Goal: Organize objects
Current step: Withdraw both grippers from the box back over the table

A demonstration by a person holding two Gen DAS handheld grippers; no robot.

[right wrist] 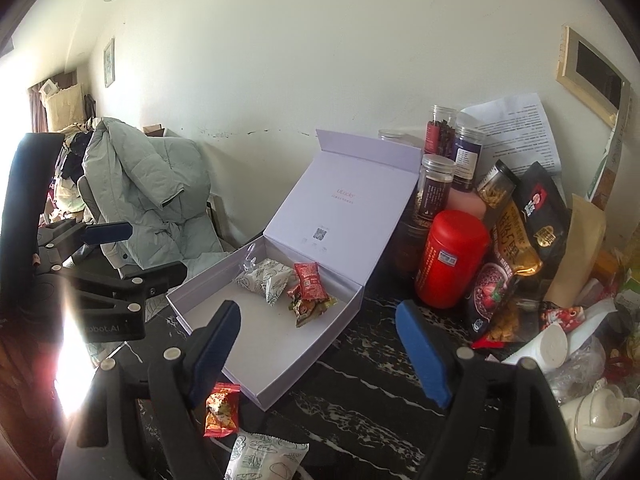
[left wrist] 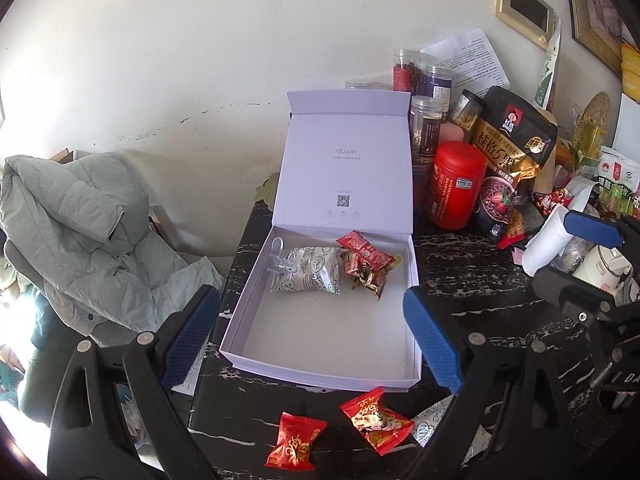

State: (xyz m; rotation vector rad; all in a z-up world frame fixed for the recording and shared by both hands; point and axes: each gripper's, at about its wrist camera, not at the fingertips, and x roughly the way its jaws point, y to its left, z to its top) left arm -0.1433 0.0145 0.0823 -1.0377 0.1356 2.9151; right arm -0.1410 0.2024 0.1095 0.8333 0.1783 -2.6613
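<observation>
A white gift box [left wrist: 256,336] [right wrist: 320,344] lies open on the black marble table, its lid upright. Inside lie a white patterned snack pack [left wrist: 310,270] [right wrist: 266,278], red and brown candy wrappers [left wrist: 366,266] [right wrist: 310,292] and a clear clip [left wrist: 280,262]. In front of the box lie two red candies [left wrist: 296,442] [left wrist: 376,420] and a white patterned pack [right wrist: 266,458]; one red candy shows in the right wrist view [right wrist: 222,406]. My left gripper [left wrist: 312,340] is open and empty over the box's front. My right gripper [right wrist: 320,354] is open and empty by the box's right corner.
A red canister [left wrist: 456,184] [right wrist: 450,258], several spice jars [left wrist: 426,124], a black-and-gold oat bag [left wrist: 508,152] and cluttered packets crowd the table right of the box. A grey-green jacket [left wrist: 80,232] hangs on a chair at left.
</observation>
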